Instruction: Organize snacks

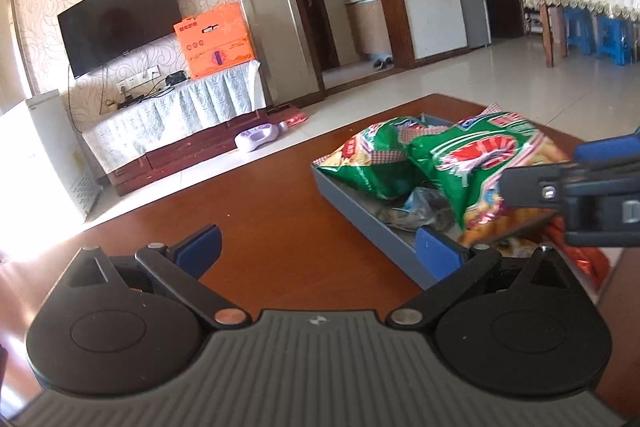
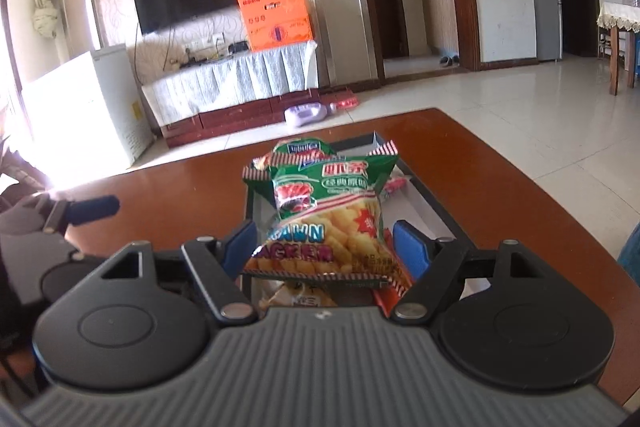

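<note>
Grey tray w/ prawn cracker bags.

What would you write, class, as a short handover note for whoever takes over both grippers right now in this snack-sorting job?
Left gripper: open, nothing between its fingers, over the wooden table beside the tray.
Right gripper: open, its pads clear of the prawn cracker bag between them.
Grey tray: holds two green bags, with a dark wrapper and red packets beneath.
Done: both green bags lie in the tray.
Left: draw the right gripper away; check for any snacks out of view.
</note>
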`<state>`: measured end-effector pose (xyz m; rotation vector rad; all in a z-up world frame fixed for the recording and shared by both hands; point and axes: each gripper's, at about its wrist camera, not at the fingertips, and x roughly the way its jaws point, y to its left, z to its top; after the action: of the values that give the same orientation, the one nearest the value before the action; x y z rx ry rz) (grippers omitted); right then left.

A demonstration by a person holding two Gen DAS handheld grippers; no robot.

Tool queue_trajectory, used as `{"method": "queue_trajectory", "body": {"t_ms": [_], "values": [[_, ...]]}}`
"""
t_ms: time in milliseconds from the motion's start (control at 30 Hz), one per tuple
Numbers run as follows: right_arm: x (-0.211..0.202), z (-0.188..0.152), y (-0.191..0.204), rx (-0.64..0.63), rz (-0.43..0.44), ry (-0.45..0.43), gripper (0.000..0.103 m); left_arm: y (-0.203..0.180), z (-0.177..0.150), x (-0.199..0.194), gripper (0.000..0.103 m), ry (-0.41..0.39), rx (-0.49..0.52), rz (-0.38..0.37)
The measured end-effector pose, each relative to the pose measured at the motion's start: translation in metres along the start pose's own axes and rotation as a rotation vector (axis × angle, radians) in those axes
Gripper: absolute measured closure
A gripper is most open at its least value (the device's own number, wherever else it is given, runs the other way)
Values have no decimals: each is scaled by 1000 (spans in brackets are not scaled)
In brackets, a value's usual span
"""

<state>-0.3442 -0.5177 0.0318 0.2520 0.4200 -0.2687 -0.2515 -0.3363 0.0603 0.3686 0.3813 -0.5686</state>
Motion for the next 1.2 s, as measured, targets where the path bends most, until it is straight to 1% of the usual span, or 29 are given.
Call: {"method": "queue_trajectory", "body": {"t_ms": [100,200,233,300,367,433,500,633,767,867,1000,1100,1200], "values": [[1,-3,3,2,13,9,26,-2,-7,-6,0,4,4,-9],[-4,-2,5,5,30,-25,26,-5,-11,-9,0,8,10,-22],[-5,-2,6,3,36,-38,26,-3,-13,-9,0,13,-7,-36],[-2,-1,8,-10,29,-48,26,1,-15,-7,0,50,-55,-54],[7,0,8,-22,9,-34,26,3,-17,-5,0,69,-86,-68],[18,0,7,-25,-1,-7,26,2,-17,-4,0,73,-80,-60],[21,2,6,-16,14,0,26,1,-17,-6,0,68,-72,-45],[3,1,8,-16,55,-36,26,2,-18,-8,0,88,-82,-42],[-19,-3,5,2,69,-66,25,-5,-21,-23,0,91,-79,-41],[-30,-14,5,2,73,-54,24,-13,-25,-35,0,84,-70,-45],[-39,-23,3,-18,67,-40,24,-21,-30,-50,0,91,-78,-105],[-51,-28,-1,4,68,-48,24,-29,-32,-65,0,74,-75,-143],[-68,-32,-1,25,47,-69,24,-40,-32,-82,0,57,-66,-193]]}}
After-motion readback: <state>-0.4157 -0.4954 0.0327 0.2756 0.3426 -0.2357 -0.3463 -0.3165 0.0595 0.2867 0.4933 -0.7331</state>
